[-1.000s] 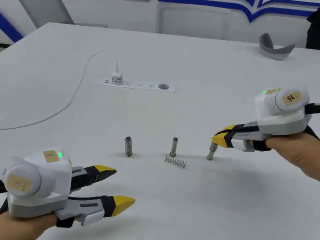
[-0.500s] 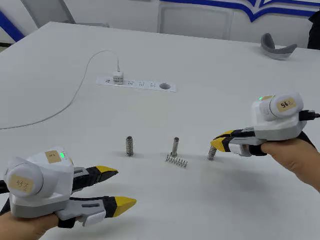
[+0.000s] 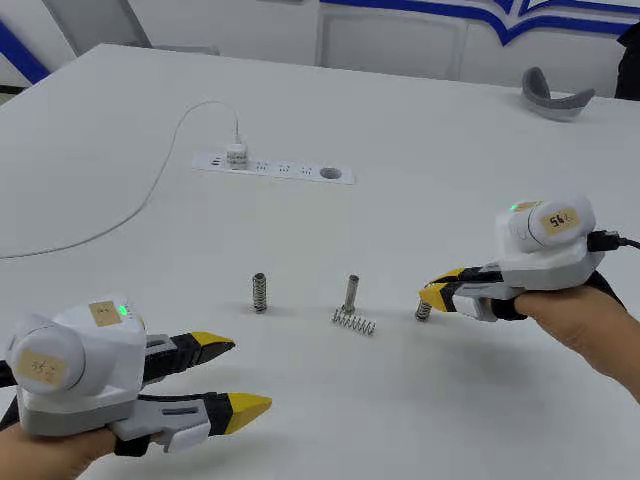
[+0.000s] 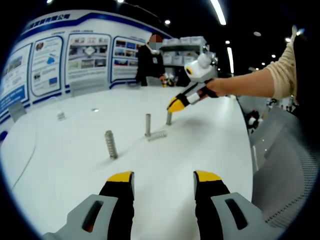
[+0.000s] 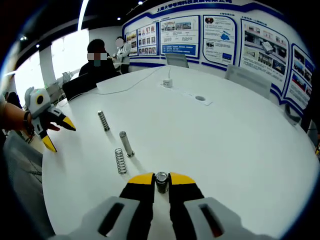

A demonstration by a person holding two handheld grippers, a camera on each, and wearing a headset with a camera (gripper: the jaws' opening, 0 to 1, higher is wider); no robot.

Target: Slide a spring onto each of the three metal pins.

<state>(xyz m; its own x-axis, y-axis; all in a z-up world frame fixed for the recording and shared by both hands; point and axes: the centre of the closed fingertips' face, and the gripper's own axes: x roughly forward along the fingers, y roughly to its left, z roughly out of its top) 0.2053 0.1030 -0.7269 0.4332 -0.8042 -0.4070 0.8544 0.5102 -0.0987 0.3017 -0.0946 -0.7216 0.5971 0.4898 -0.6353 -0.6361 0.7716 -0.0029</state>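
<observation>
Bright, even ceiling strip light, soft shadows, sharp focus, fisheye-curved edges.

White table (image 3: 450, 150), blue-trimmed wall posters (image 5: 220, 32), ceiling lights (image 4: 218, 10)

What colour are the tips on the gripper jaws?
Yellow, on black jaws, clearest on the left gripper in the left gripper view.

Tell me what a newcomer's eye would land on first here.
The right gripper, at the right of the head view, has its yellow fingers closed about the right pin. Between the grippers, a loose spring lies beside the bare middle pin, while the left pin wears a spring. The left gripper hangs open at the lower left.
</observation>
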